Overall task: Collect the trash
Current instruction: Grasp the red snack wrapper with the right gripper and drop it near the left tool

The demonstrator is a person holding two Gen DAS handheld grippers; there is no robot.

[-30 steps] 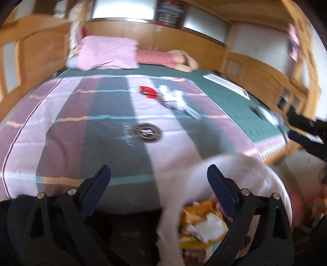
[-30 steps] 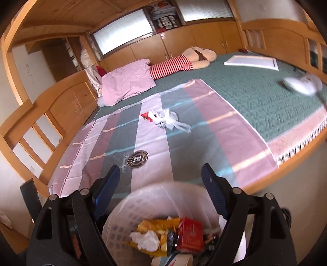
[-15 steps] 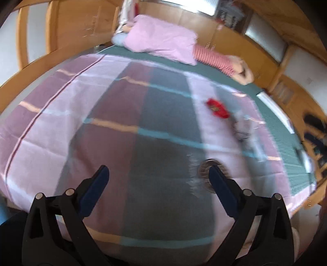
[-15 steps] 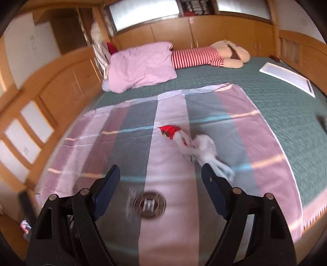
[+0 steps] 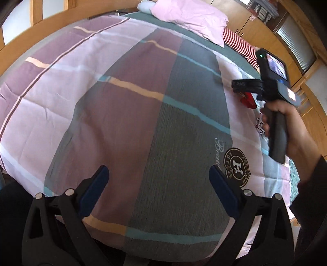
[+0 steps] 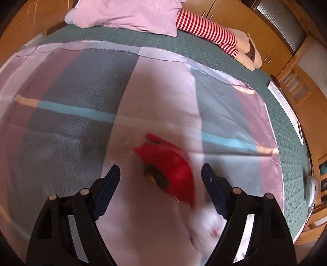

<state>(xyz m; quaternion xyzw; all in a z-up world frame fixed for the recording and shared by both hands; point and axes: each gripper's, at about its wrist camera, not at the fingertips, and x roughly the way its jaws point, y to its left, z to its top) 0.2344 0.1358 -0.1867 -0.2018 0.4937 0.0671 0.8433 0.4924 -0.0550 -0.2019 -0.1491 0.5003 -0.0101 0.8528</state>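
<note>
A red wrapper (image 6: 169,169) lies on the striped bedspread (image 6: 71,114), blurred by motion. My right gripper (image 6: 160,178) is open and hovers just over it, the wrapper between its jaws, apart from them. A crumpled white wrapper (image 6: 210,223) lies just right of the red one. In the left wrist view the red wrapper (image 5: 248,100) shows under the right gripper's body (image 5: 271,81), with the white wrapper (image 5: 260,124) behind the hand. My left gripper (image 5: 158,178) is open and empty above the bedspread's near part (image 5: 122,122).
A pink pillow (image 6: 126,14) and a striped stuffed toy (image 6: 206,30) lie at the bed's head. A white flat board (image 6: 286,106) lies on the green cover (image 6: 204,51) at the right. Wooden bed rails (image 5: 30,41) and cabinets (image 6: 235,14) surround the bed.
Both grippers left the trash bin and moved forward over the bed. The right gripper has come down close over the red wrapper. Both stay open.
</note>
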